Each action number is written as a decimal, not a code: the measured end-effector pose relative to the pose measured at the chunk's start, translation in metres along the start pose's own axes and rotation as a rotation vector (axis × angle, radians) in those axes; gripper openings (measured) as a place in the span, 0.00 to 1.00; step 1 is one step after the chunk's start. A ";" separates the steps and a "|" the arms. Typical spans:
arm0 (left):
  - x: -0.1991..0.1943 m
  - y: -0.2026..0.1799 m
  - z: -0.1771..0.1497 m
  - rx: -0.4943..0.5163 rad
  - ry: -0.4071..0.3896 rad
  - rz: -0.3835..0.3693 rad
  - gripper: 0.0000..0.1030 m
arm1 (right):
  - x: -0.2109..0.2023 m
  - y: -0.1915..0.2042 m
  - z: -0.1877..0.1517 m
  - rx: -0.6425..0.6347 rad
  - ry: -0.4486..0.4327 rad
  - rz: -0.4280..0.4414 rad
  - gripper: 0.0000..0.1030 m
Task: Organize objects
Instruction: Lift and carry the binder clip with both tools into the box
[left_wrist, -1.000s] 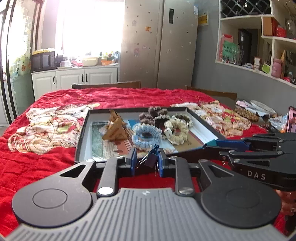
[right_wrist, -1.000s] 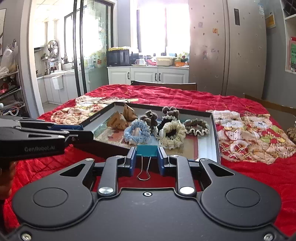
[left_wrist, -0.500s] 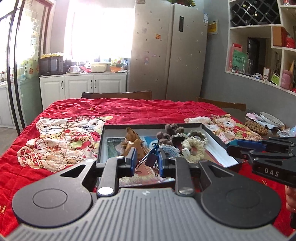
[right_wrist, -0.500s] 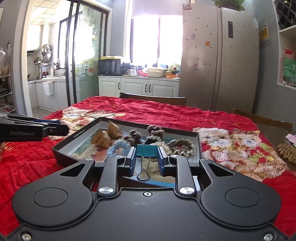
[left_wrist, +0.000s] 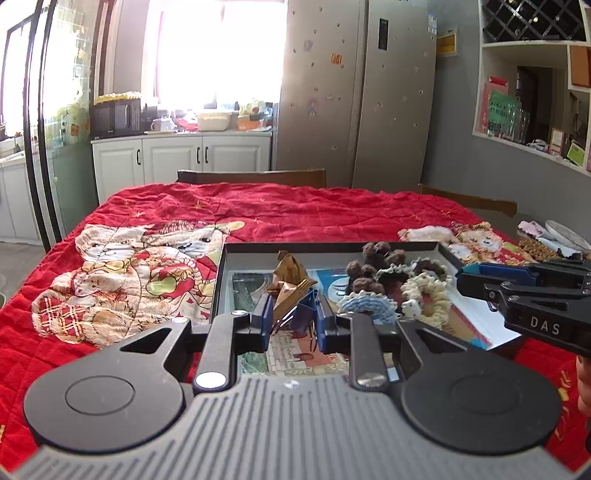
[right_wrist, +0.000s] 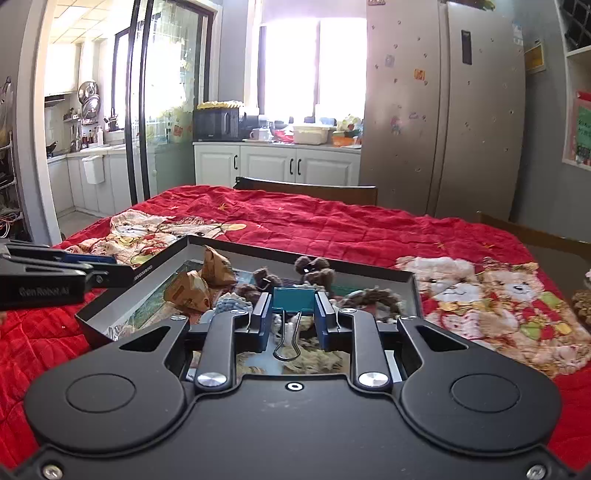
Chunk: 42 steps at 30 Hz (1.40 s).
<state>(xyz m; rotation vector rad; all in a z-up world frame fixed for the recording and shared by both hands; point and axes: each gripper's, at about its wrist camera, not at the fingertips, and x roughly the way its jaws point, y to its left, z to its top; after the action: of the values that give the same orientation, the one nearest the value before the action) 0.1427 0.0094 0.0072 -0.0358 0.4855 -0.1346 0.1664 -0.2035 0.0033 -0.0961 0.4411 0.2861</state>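
Note:
My left gripper (left_wrist: 293, 315) is shut on a dark blue binder clip (left_wrist: 307, 302), held just over the near part of a shallow black tray (left_wrist: 221, 280). My right gripper (right_wrist: 293, 312) is shut on a teal binder clip (right_wrist: 293, 298) whose wire handle hangs down, also above the tray (right_wrist: 415, 291). In the tray lie brown folded packets (left_wrist: 290, 275), a pale blue scrunchie (left_wrist: 365, 304), a cream scrunchie (left_wrist: 424, 295) and brown pom-pom ties (left_wrist: 376, 254). Each gripper shows in the other's view: the right one (left_wrist: 476, 277) at the right, the left one (right_wrist: 110, 271) at the left.
The tray rests on a red quilt with bear prints (left_wrist: 147, 266) that covers the table. Wooden chair backs (left_wrist: 251, 177) stand at the far side. A plate and snacks (left_wrist: 554, 240) lie at the table's right edge. Fridge and cabinets are behind.
Both grippers have moved forward together over the tray's near edge, each still holding its clip. The tray and its contents look closer and lie partly under the fingers.

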 end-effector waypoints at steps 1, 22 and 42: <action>0.004 0.001 -0.001 -0.002 0.006 0.003 0.26 | 0.006 0.001 0.000 0.004 0.006 0.003 0.23; 0.057 -0.002 -0.011 0.029 0.091 0.029 0.26 | 0.066 0.001 -0.014 0.049 0.087 0.029 0.23; 0.078 -0.010 -0.020 0.088 0.124 0.077 0.26 | 0.080 0.002 -0.019 0.025 0.104 0.004 0.23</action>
<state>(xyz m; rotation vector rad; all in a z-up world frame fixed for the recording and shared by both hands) 0.1999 -0.0112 -0.0461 0.0781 0.6036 -0.0833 0.2269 -0.1844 -0.0483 -0.0856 0.5485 0.2807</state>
